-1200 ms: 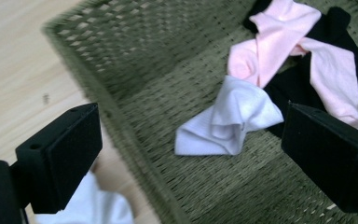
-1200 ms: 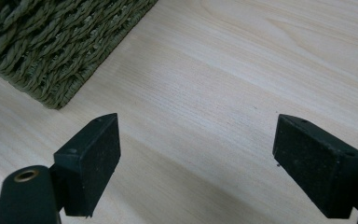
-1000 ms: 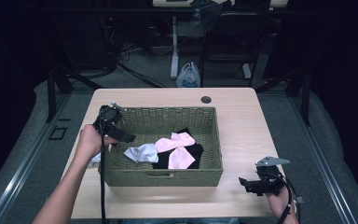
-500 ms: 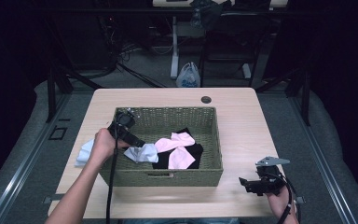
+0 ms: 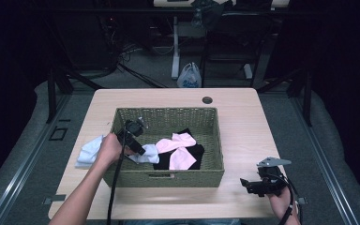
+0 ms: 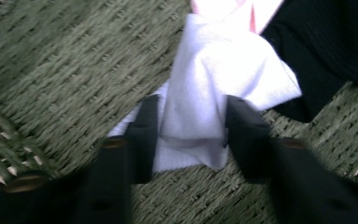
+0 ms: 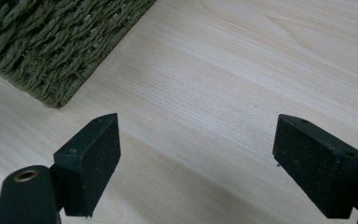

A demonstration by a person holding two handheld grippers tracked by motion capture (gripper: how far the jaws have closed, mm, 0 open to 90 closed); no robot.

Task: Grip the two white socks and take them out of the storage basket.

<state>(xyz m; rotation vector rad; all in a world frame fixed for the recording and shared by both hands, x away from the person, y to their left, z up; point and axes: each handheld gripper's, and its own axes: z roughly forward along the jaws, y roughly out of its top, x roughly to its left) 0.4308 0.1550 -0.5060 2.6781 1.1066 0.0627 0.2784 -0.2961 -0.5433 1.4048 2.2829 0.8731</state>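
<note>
A green woven basket (image 5: 168,111) sits mid-table and holds a white cloth (image 5: 149,154), pink cloths (image 5: 178,147) and a black one (image 5: 198,152). My left gripper (image 5: 138,149) reaches down into the basket's left side. Its jaws have just been closing, and the white cloth (image 6: 223,74) is bunched between the pads of my left gripper (image 6: 191,135), which press on it. Pink cloth (image 6: 223,9) and black cloth (image 6: 326,42) lie just beyond. My right gripper (image 5: 246,183) rests near the table's front right, and in its own view that gripper (image 7: 196,158) is open over bare wood.
Another white cloth (image 5: 90,151) lies on the table (image 5: 243,122) against the basket's left outer wall. A round cable hole (image 5: 207,100) is behind the basket. The basket's corner (image 7: 51,42) is ahead and left of my right gripper.
My left hand moved from the basket's left rim rightward and down into the basket, and its jaws came together on the white cloth. The right gripper stayed put.
</note>
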